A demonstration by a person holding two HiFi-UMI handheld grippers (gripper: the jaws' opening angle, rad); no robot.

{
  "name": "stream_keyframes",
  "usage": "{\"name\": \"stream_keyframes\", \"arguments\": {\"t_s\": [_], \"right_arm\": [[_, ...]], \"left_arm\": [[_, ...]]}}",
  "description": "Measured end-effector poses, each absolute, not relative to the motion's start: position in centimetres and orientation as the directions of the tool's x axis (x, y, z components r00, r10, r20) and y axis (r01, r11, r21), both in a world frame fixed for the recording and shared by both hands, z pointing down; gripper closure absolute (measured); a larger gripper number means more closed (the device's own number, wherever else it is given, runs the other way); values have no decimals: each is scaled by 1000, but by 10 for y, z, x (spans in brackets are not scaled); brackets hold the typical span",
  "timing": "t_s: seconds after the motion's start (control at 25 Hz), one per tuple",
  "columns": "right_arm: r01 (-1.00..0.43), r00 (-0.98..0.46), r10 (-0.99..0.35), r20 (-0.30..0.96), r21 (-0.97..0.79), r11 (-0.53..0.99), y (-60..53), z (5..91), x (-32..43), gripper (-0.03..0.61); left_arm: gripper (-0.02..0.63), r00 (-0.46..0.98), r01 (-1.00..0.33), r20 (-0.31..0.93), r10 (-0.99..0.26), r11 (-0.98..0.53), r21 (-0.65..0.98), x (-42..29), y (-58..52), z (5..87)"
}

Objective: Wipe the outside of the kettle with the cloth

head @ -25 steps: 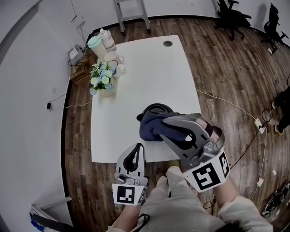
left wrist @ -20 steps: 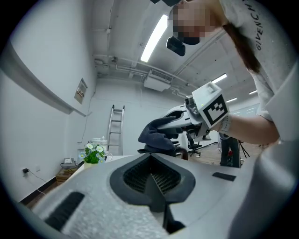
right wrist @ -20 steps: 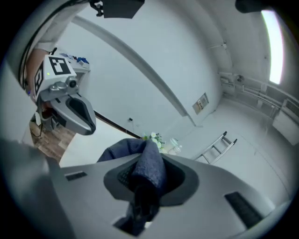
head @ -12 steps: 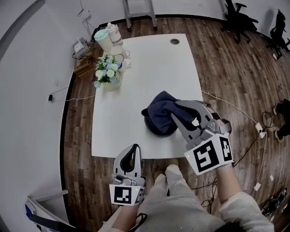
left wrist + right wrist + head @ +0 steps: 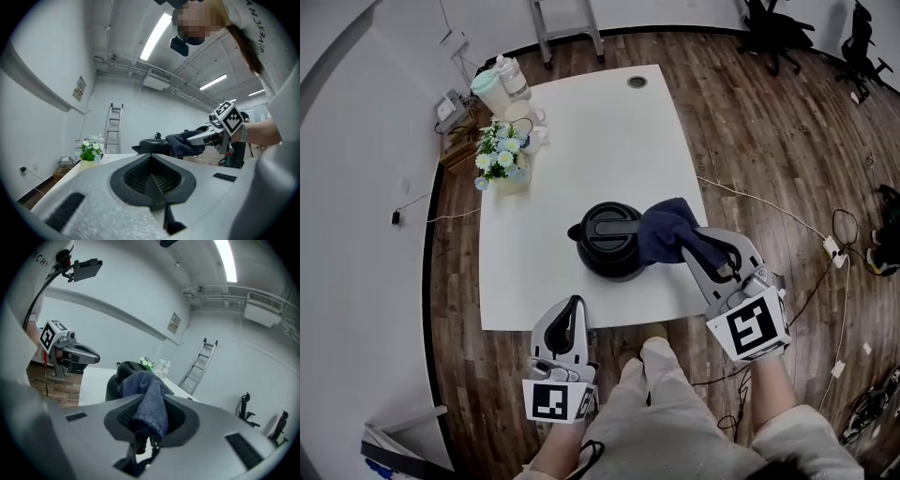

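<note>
Standing near front edge of white desk point(image 5: 609, 131): black kettle point(image 5: 607, 234), lid up, spout pointing left, right flank hidden behind cloth. Dark blue cloth point(image 5: 664, 230) bunched against kettle's right side, pinched between fingers of right gripper point(image 5: 701, 249) (fingertips buried in folds, cannot be seen). Left gripper point(image 5: 570, 317) by desk's near edge, well apart from kettle, fingers closed together, nothing between. Flower pot point(image 5: 500, 159) at far left edge; items behind it too small to identify.
</note>
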State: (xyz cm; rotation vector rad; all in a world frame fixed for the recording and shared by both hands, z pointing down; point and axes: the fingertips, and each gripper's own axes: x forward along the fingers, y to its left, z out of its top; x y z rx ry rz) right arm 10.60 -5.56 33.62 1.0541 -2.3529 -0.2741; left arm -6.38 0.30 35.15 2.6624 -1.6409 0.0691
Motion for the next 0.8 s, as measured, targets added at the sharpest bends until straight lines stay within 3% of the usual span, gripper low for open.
{"name": "stream_keyframes", "arguments": {"t_s": [0.28,0.52,0.8], "right_arm": [[-633,-488,-735,470,389,669,-38,366,123,511],[-634,-425,-688,588,349,690,-3,395,134,511],[-750,-550,-693,466,90,655,54,390,111,511]], "left_arm": [[606,482,-875,38,-875,-483,-26,-46,11,349],[606,505,-861,102,-857,-509,-16,-46,21,381],[606,549,-835,120,-827,-549,36,-37,32,405]]}}
